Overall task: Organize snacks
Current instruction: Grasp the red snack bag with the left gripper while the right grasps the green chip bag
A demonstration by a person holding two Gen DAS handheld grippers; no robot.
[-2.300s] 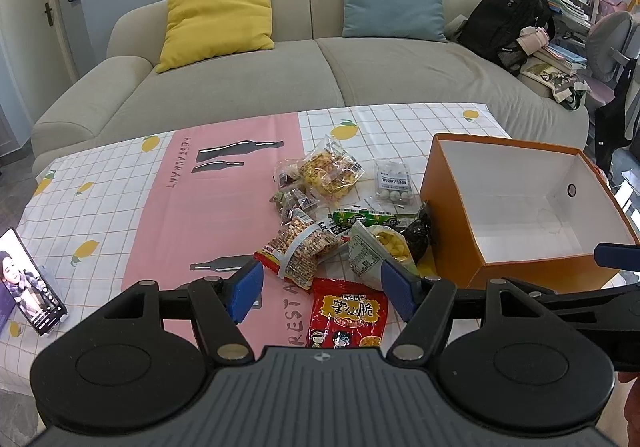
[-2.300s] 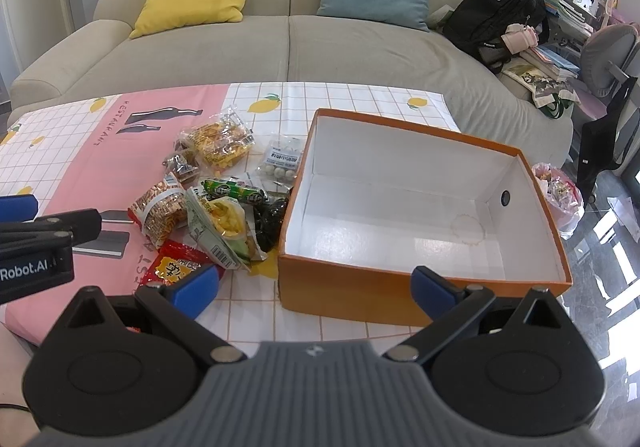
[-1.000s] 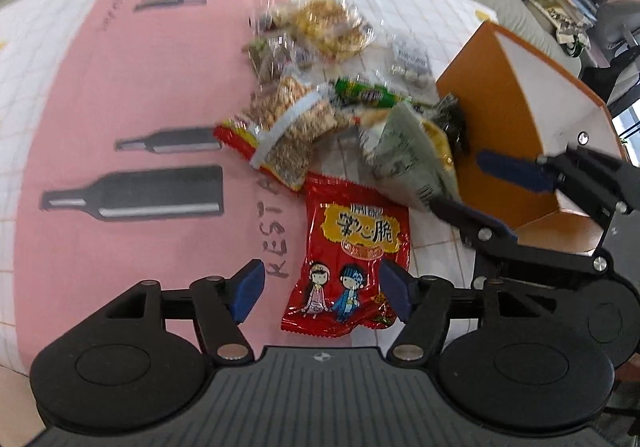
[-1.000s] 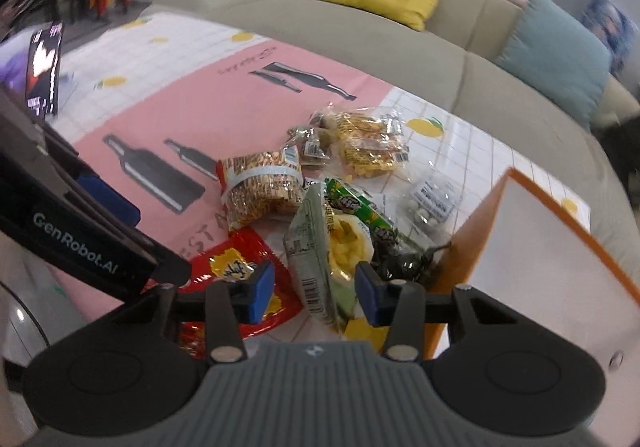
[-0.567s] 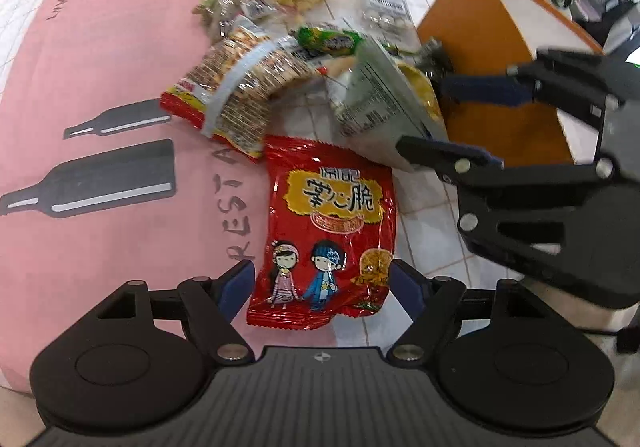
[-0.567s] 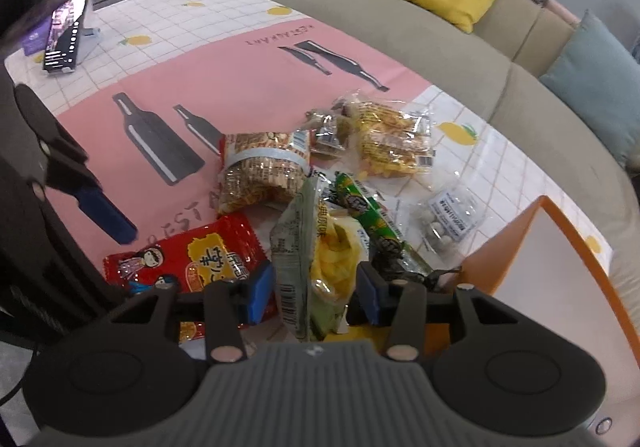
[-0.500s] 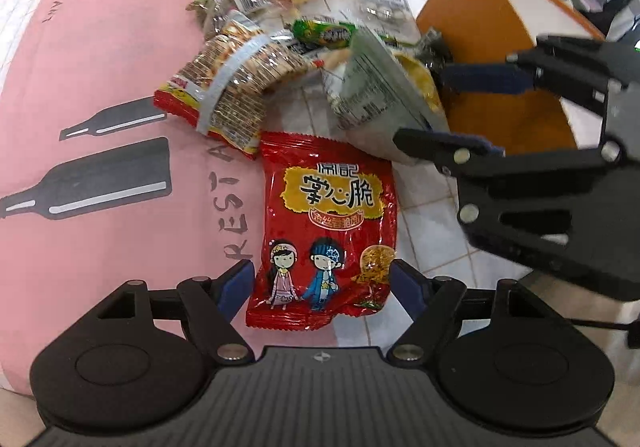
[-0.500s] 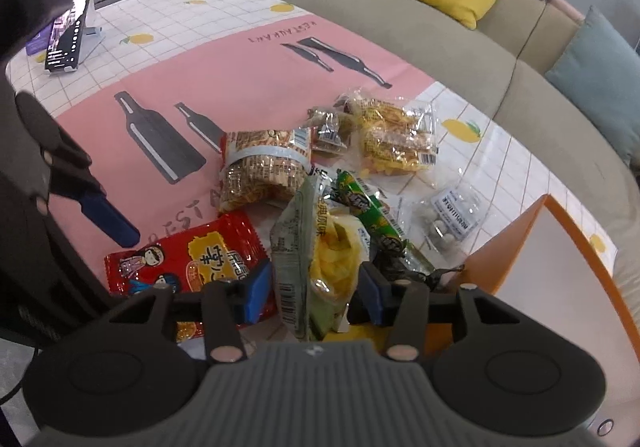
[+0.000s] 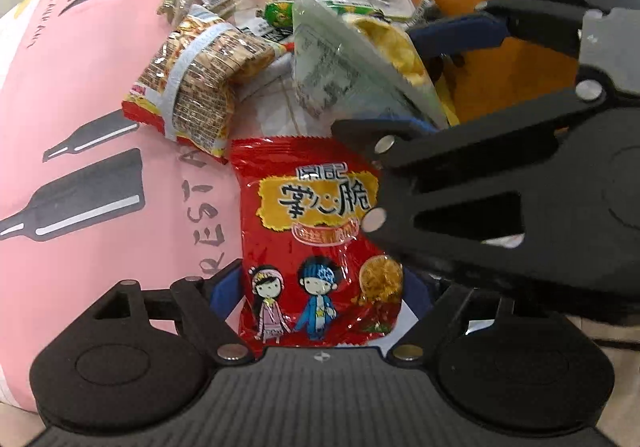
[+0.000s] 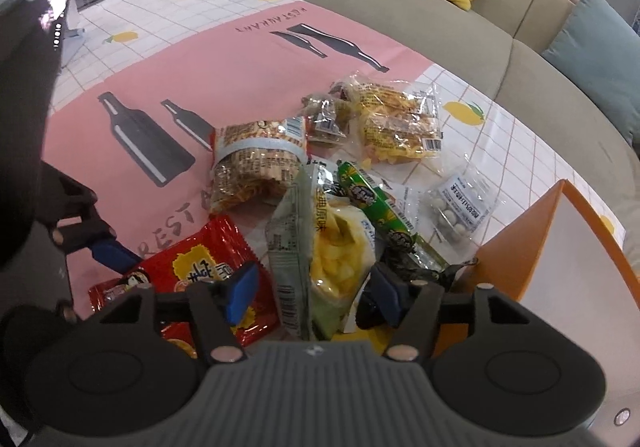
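Note:
A pile of snack packets lies on the pink and white tablecloth (image 9: pixel 80 119). My left gripper (image 9: pixel 320 297) is open, its blue pads either side of the lower end of a red snack packet (image 9: pixel 316 231) with cartoon children. My right gripper (image 10: pixel 316 287) is open around a grey-green chip bag (image 10: pixel 320 247) with yellow chips; it also shows in the left wrist view (image 9: pixel 424 75). An orange box (image 10: pixel 568 247) with a white inside stands just right of the pile.
Further snacks: a noodle-snack bag (image 10: pixel 256 167), a green sausage stick (image 10: pixel 372 203), a clear bag of yellow snacks (image 10: pixel 396 123), a bag of white balls (image 10: pixel 460 211), a small dark packet (image 10: pixel 324 115). A sofa (image 10: pixel 440 27) lies behind the table.
Both grippers have moved down and forward. The left one's pads now flank the red packet, and the right one's flank the chip bag. The packets have not moved.

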